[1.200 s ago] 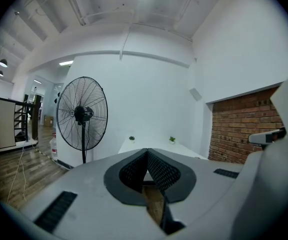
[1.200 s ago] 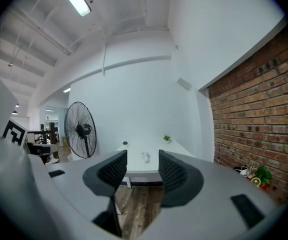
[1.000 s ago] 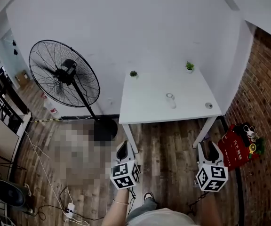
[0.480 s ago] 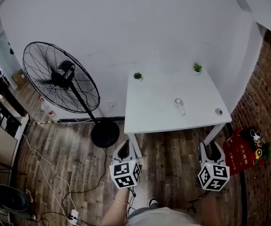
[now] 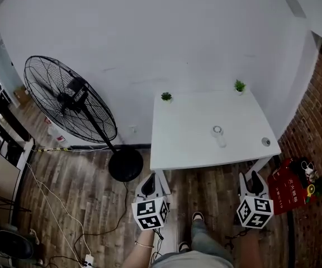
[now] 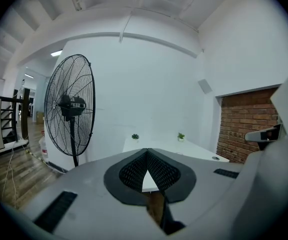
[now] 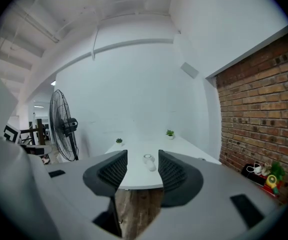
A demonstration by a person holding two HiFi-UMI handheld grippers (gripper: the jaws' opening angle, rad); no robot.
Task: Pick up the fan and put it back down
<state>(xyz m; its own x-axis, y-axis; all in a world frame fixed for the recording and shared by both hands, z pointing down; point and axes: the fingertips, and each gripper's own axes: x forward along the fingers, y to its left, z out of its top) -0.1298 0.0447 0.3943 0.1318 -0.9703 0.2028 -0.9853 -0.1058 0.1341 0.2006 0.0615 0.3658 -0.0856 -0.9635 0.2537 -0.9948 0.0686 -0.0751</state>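
Worktop [image 5: 189, 141] at 12 o'clock, white, ahead of both claws. Fan [image 5: 71, 96] at 11 o'clock, upright on the floor, round base [image 5: 126, 163] just beside the worktop's left leg, untouched. Probably heavy low down, stiff in the pole [image 5: 98, 128], springy and easily bent in the wire cage. Best taken by the pole, never the cage. Right claw [image 5: 254, 182] at 1 o'clock, jaws apart, empty. Left claw [image 5: 148, 186] nearer the fan, tips together on nothing; needs opening first.
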